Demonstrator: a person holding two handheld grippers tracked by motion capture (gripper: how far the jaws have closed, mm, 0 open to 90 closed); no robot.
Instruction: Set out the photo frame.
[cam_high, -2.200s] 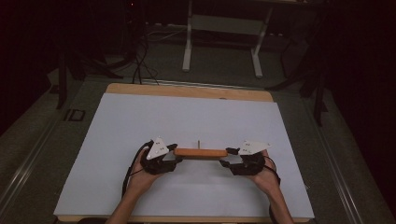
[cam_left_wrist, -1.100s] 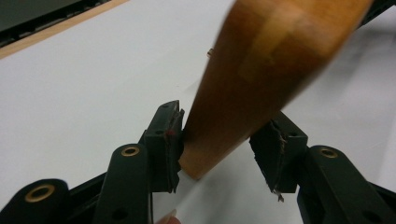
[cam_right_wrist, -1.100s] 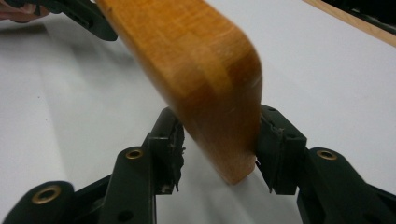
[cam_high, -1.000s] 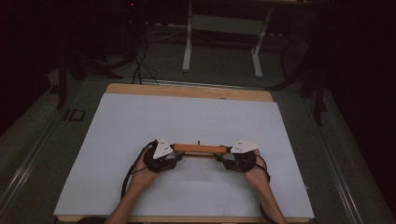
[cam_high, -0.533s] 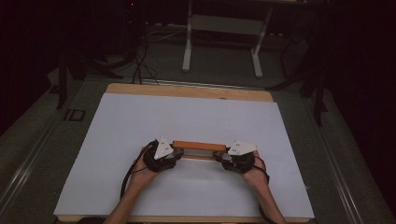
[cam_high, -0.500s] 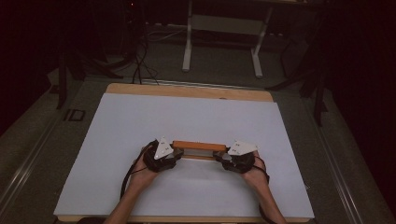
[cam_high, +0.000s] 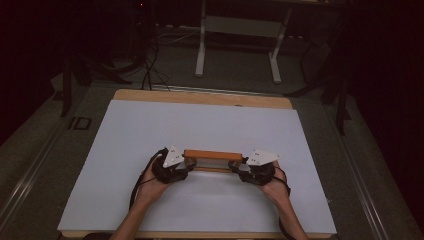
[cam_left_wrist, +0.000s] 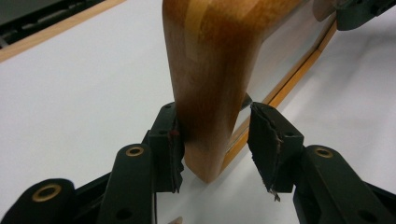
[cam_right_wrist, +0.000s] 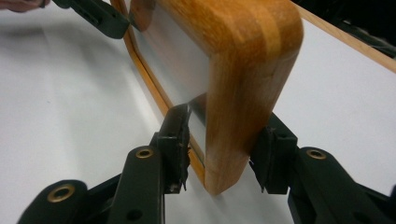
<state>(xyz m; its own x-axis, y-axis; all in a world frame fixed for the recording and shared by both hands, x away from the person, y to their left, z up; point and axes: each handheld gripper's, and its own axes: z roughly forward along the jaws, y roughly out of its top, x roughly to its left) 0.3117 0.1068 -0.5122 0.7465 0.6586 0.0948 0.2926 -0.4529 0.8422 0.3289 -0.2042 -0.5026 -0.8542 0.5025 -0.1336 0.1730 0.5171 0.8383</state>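
Note:
A wooden frame (cam_high: 212, 156) with a pale pane stands on its long edge on the white board (cam_high: 200, 120), spanning between my two grippers. My left gripper (cam_high: 186, 162) holds its left end. In the left gripper view the frame's rounded corner (cam_left_wrist: 210, 70) sits between the pads of that gripper (cam_left_wrist: 215, 140). My right gripper (cam_high: 237, 165) holds the other end. Its jaws have just been closing with the frame's end (cam_right_wrist: 243, 70) between them, and in the right gripper view its pads (cam_right_wrist: 222, 144) now rest on the pane side and the wood side.
The white board lies on a wooden table whose far edge (cam_high: 200, 97) shows beyond it. Grey floor with cables (cam_high: 150, 70) and a white stand's legs (cam_high: 235, 50) lie behind the table. The person's forearms (cam_high: 145, 200) come in from the bottom.
Both grippers and the frame have shifted slightly away from the person. The frame has turned from a thin line to a broader orange bar. The two hands have drawn a little closer together.

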